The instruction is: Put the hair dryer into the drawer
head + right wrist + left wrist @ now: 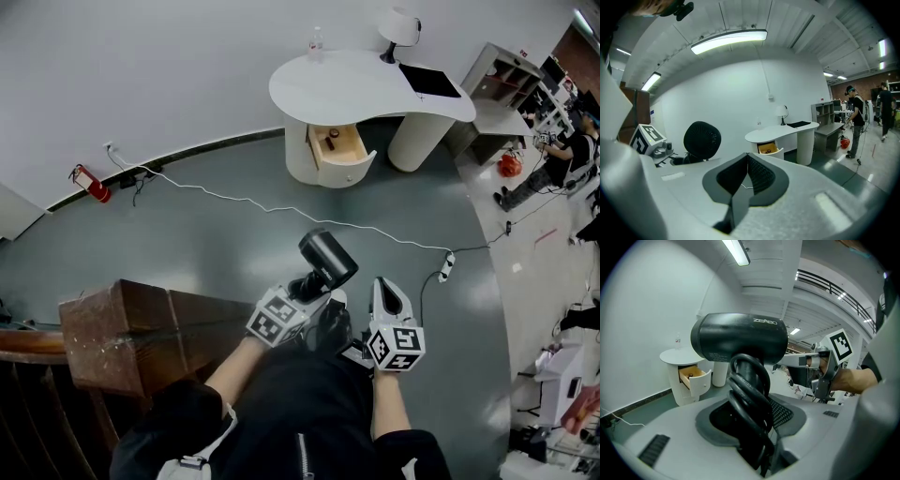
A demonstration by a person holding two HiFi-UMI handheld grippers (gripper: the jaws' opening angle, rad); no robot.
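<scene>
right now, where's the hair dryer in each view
Head view: hair dryer low centre, held by the left tongs.
Left gripper view: hair dryer fills the centre, handle clamped.
Right gripper view: hair dryer left of centre, round grille end showing.
Shared landmark: open drawer of the white desk.

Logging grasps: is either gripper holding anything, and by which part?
The left gripper holds the hair dryer by its cord-wrapped handle; the right gripper is shut on nothing.
</scene>
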